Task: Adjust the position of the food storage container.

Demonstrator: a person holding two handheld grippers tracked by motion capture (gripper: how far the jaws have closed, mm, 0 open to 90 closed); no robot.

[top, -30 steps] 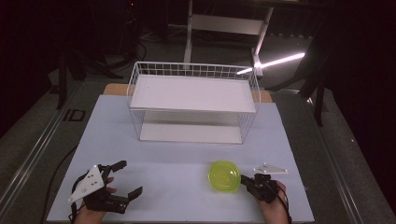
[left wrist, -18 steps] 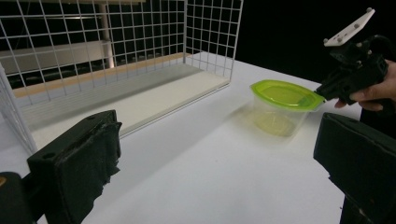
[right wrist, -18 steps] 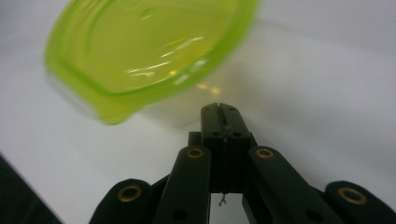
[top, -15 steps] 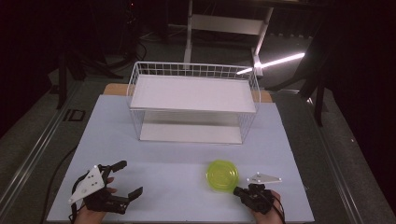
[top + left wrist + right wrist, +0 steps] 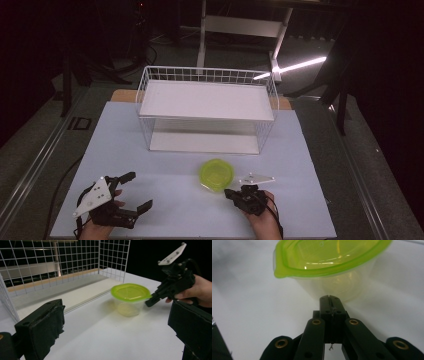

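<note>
We see the green-lidded tub (image 5: 216, 174) standing upright on the white table (image 5: 175, 200), in front of the wire basket (image 5: 207, 111); our right gripper (image 5: 231, 193) (jaws pressed together, nothing between them) points at its side, just beside it; our left gripper (image 5: 135, 191) rests well apart, jaws spread.
</note>
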